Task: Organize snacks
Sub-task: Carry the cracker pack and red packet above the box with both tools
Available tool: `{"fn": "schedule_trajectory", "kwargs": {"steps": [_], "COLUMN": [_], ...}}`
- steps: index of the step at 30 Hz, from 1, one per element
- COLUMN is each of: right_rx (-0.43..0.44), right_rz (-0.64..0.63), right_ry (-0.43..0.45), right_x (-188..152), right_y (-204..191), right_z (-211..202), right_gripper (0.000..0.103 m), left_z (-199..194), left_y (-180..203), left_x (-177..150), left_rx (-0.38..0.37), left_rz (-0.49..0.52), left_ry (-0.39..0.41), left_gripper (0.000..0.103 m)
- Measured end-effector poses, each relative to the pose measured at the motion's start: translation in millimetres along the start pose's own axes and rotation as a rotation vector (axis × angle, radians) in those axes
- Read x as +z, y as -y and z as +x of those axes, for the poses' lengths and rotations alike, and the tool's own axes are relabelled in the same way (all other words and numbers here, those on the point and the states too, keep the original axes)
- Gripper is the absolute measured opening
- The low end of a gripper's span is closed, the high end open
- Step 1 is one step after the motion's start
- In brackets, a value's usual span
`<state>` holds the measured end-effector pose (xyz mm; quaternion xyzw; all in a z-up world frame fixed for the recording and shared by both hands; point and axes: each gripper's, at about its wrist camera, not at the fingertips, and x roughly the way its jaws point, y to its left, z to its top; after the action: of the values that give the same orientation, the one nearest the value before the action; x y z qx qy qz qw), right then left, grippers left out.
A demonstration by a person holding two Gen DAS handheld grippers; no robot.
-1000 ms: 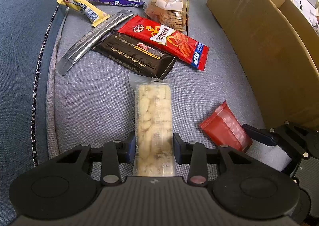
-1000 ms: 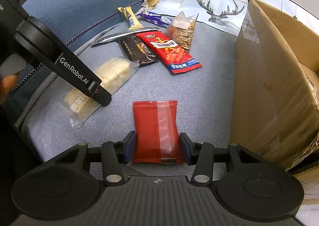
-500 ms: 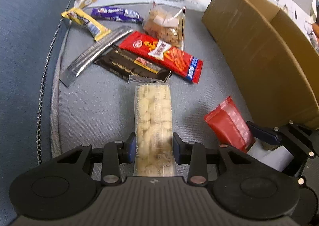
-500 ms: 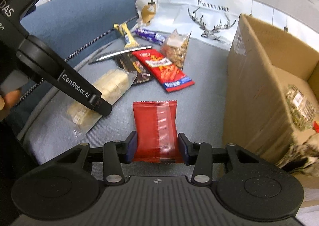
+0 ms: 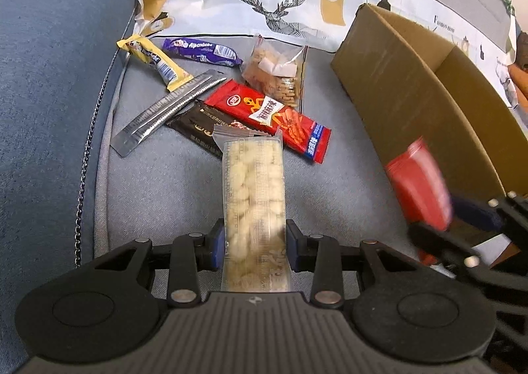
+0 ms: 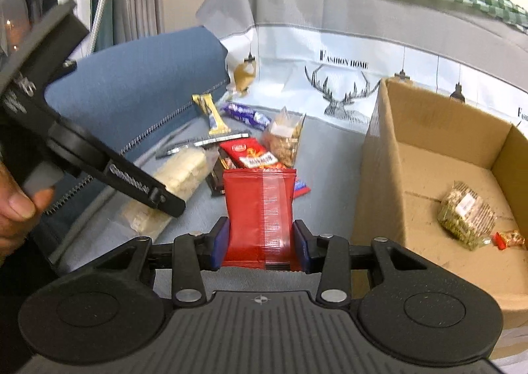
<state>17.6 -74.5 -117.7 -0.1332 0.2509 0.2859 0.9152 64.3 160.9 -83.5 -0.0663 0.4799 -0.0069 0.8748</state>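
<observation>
With the jaws having just closed further, the red packet (image 6: 260, 215) is pinched in the right gripper (image 6: 260, 247) and has been raised off the sofa seat (image 5: 171, 189) beside the cardboard box (image 6: 429, 176), ready for dropping in, while the clear pale-snack pack (image 5: 254, 196) is clamped in the left gripper (image 5: 254, 245).

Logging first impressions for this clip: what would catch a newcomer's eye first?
The plain red packet clamped between the right gripper fingers, beside the open cardboard box. Next, the clear pack of pale snacks held in the left gripper, with loose snack packets on the grey cushion beyond.
</observation>
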Motion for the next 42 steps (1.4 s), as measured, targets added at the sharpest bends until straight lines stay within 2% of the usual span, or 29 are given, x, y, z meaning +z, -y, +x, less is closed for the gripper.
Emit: {"fn": "schedule_trajectory", "kwargs": {"steps": [9,15,20,26,30,33,39,42], "right_rx": [-0.003,-0.073,-0.148,-0.188,-0.207,-0.221,-0.258,-0.277], "right_rz": [0.055,0.056,0.098,0.171,0.181,0.174,0.163,0.179], "right_ry": [0.135,0.206,0.221,0.218,0.246,0.251,0.243,0.232], "right_x": [34,58,70,61,57,55,49,44], "right_y": [32,83,132,165,171,176,190,202], "right_z": [-33,-44,-40,-41,-53,-58,-69,-72], "right_gripper": [0.042,0.042,0.042,0.042,0.042,0.042,0.042,0.042], "left_z": [-5,-13,-20,-21,-10,-6,-20,-27], "left_y": [2,12,31,68,98,113,137,152], "left_x": [4,14,25,32,34,35,43,54], "left_rx": [-0.024,-0.049,-0.067,-0.033,-0.03,-0.05,-0.099,-0.102], "left_rz": [-0.019,-0.013,0.038,0.157,0.241,0.263,0.273,0.292], "left_ry": [0.023,0.03,0.053,0.127,0.135,0.148,0.239,0.272], "left_gripper": [0.04,0.04,0.04,0.04,0.04,0.04,0.04,0.04]}}
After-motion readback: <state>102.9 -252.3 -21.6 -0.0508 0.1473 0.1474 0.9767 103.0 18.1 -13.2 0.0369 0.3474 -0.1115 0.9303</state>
